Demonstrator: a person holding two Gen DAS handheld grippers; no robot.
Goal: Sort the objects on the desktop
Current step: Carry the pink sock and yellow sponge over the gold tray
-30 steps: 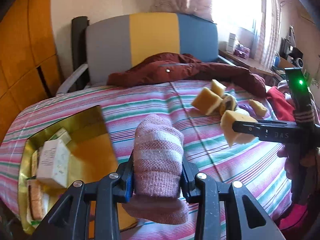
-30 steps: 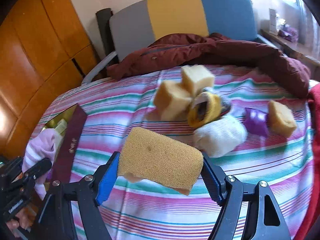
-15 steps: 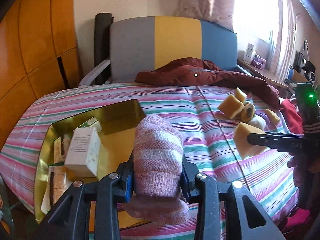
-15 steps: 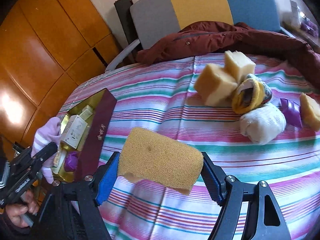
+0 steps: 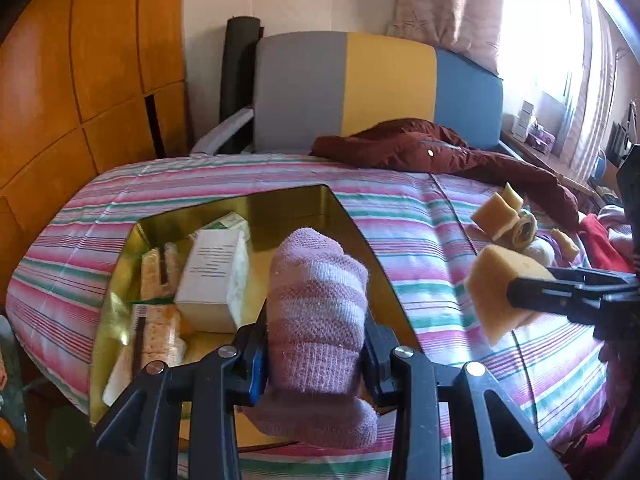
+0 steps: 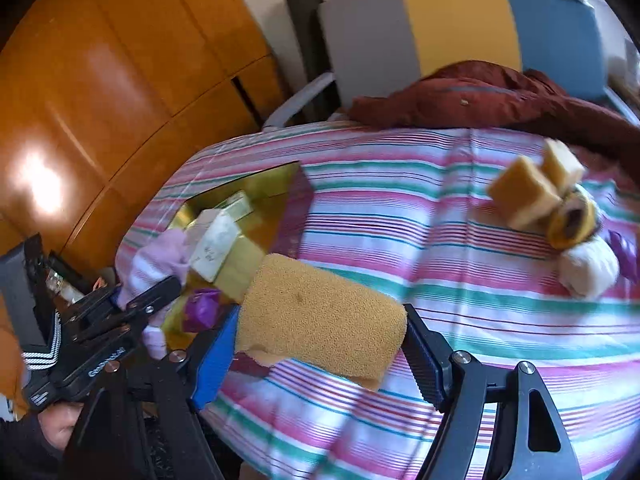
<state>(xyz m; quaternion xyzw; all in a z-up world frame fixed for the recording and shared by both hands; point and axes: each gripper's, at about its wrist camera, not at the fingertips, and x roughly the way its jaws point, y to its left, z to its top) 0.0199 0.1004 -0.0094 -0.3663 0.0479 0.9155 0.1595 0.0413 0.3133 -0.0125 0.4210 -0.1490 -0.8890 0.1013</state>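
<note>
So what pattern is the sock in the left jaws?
Pink sock with paler pink stripes; left wrist view.

Sock [image 5: 318,312]: pink, pale-banded. Sponge [image 6: 320,316]: tan. Box [image 5: 120,280]: gold interior. Bedspread [image 5: 420,216]: pink-green-white stripes. Jacket [image 5: 420,152]: maroon.

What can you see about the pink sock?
The pink sock is a fuzzy knit, rolled into a thick bundle, with pale stripes across the pink. The left gripper is shut on it, squeezing its middle from both sides. Its rounded end sticks up and its other end droops below the fingers. It is held in the air over the near edge of the gold box on the striped bed. Only the gripper touches it.
</note>
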